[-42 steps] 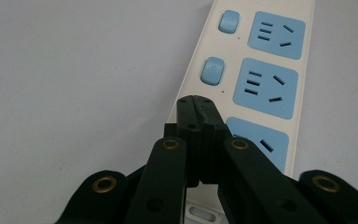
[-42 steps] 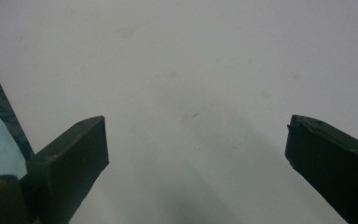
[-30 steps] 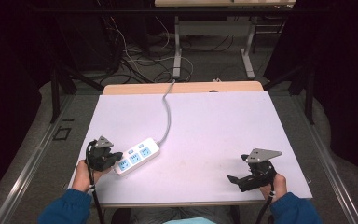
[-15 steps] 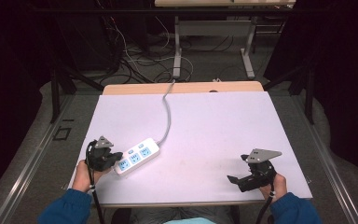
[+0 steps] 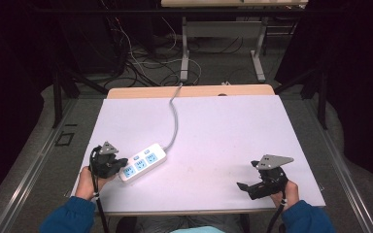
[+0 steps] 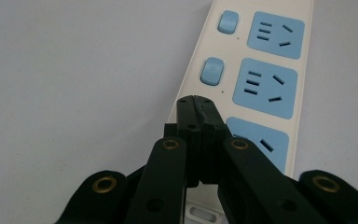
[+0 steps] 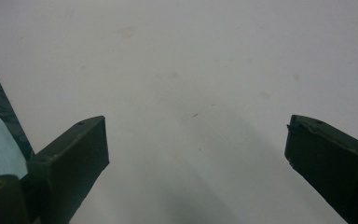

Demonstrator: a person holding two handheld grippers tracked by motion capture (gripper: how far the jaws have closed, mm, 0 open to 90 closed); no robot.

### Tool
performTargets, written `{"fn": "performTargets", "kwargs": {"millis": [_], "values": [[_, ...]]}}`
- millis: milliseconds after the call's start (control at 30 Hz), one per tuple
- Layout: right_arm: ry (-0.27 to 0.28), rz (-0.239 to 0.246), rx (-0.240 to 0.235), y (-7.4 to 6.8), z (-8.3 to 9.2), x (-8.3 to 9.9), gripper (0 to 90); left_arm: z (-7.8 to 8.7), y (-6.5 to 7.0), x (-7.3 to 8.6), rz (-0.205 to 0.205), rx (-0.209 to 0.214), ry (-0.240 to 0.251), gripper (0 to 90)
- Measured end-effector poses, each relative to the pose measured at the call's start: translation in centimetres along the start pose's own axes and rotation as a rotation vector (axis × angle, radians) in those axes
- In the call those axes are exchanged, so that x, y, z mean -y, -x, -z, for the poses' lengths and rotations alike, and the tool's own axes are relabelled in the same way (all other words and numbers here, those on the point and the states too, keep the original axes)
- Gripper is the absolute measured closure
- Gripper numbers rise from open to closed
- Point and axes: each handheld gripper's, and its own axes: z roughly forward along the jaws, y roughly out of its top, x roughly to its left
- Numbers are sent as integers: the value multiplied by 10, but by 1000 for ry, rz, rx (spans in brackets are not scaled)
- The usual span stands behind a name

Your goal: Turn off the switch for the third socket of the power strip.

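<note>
White table (image 5: 223, 131) on grey floor (image 5: 34, 160), dark room.

Bare tabletop (image 5: 223, 141) beside power strip (image 5: 143, 162)

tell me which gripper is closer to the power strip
Left. The left gripper, jaws shut, sits over the near end of the power strip; the right gripper rests far off at the table's other side.

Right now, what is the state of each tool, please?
Left tool: closed, holding nothing, tips over the power strip.
Right tool: open, holding nothing, above the table.
</note>
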Motion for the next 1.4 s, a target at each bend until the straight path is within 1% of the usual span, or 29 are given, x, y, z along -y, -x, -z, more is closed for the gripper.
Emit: {"fn": "performTargets", "kwargs": {"millis": [67, 167, 200, 300, 367, 400, 433, 500, 600, 700, 733, 767, 967, 1000, 1067, 1133, 1300, 1400], "values": [[-11, 4, -11, 1, 1, 0, 56, 0, 0, 0, -1, 3, -5, 900], [-5, 0, -6, 0, 0, 0, 56, 0, 0, 0, -1, 4, -2, 900], [-11, 2, -11, 0, 1, 0, 56, 0, 0, 0, -1, 4, -4, 900], [-7, 2, -8, 0, 0, 0, 56, 1, 0, -1, -9, 12, -15, 900], [-7, 2, -7, 0, 1, 0, 56, 1, 0, 0, -7, 9, -11, 900], [-5, 3, -4, 0, 0, 0, 56, 0, 0, 0, -6, 3, -1, 900], [-9, 3, -7, 0, 1, 0, 56, 1, 0, 0, -7, 10, -13, 900], [-10, 3, -12, 0, 1, 0, 56, 0, 1, 0, -7, -3, 2, 900], [-5, 2, -4, 0, 0, 0, 56, 0, 1, 0, -10, -4, 4, 900], [-7, 2, -7, 0, 1, 0, 56, 0, 1, 0, -11, -10, 1, 900], [-9, 3, -12, 1, 1, 0, 56, 0, 1, 0, -13, -7, 4, 900], [-5, 2, -4, 0, 0, 0, 56, 0, 1, 0, -15, -7, 3, 900], [-8, 2, -7, 0, 1, 0, 56, 0, 1, 0, -19, -7, 3, 900], [-10, 3, -10, 0, 1, 0, 57, 1, 1, 0, -24, 4, -13, 900], [-7, 2, -6, 0, 0, 0, 56, 1, 1, 0, -27, 1, -14, 900], [-5, 5, -8, 0, 1, 0, 56, 1, 1, 0, -28, -3, -6, 900], [-11, 7, -11, 1, 1, 0, 56, 1, 1, 0, -31, -5, -6, 900], [-6, 2, -2, 0, 0, 0, 56, 1, 1, -1, -39, -3, -4, 900]]}}
